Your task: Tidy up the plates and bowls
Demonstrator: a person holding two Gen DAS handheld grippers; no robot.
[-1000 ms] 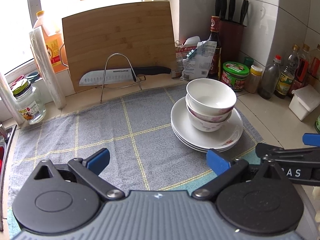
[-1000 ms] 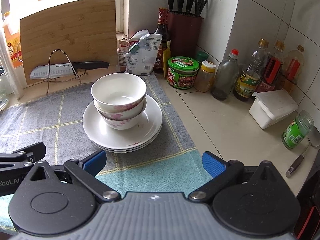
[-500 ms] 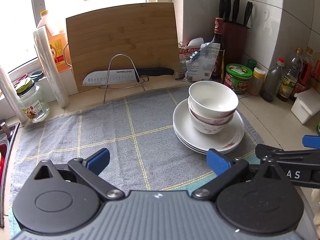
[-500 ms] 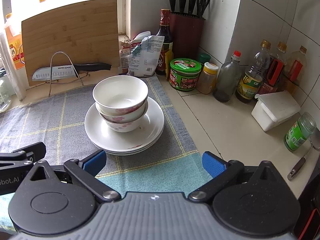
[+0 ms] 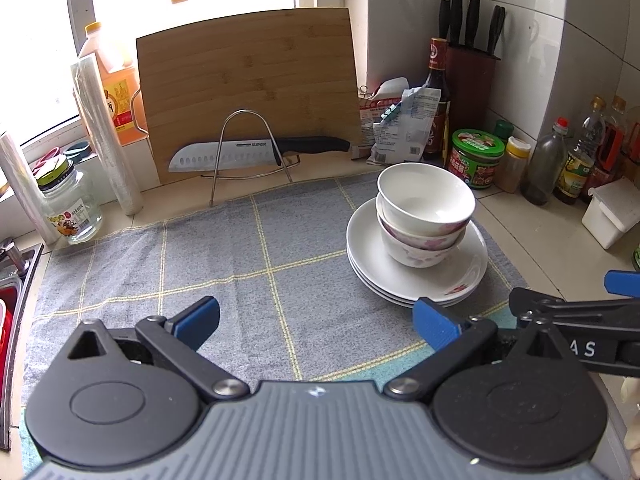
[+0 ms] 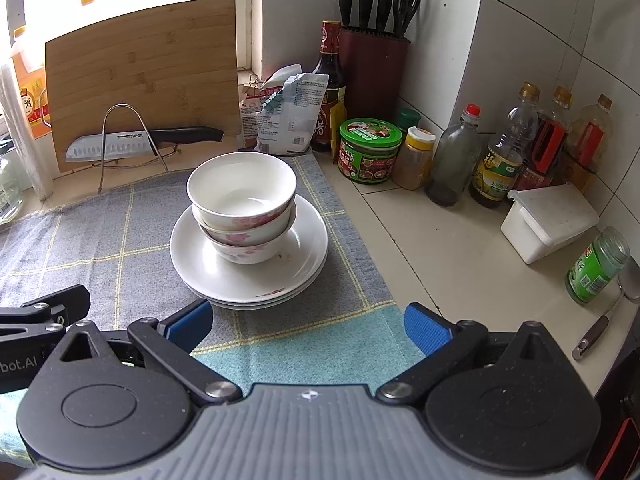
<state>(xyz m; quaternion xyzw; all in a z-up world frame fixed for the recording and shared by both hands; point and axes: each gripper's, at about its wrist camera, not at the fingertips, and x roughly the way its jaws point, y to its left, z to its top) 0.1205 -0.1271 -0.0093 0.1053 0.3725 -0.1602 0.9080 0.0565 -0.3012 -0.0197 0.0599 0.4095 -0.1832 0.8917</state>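
Two grippers: we hold the left gripper (image 5: 316, 316) and the right gripper (image 6: 306, 320) low at the bottom of their frames, both spread wide with nothing between the blue pads, both short of the crockery.
Cloth: we see a grey checked cloth (image 5: 224, 256) across the middle of the left view; everything we must sort stands on its right part.
Plates: we count what looks like three white plates (image 6: 304, 256), stacked flush, at centre frame in the right view and right of centre in the left view. We judge them stiff, glazed, slippery and heavy as a stack; we would take one by its rim, a pad above and a pad below, since the flat faces offer no purchase.
Bowls: two white bowls (image 6: 244, 216) with pink flowers sit nested on the top plate, slightly left of its centre. We judge them light, brittle and prone to chip; the top bowl's wall, pinched inside and outside at the rim, seems the best hold.
Contents: the top bowl (image 5: 426, 196) is empty and looks dry; we cannot see inside the lower one. The top plate holds only the bowls.
Risk: lifting the plates with the bowls aboard could let them slide.
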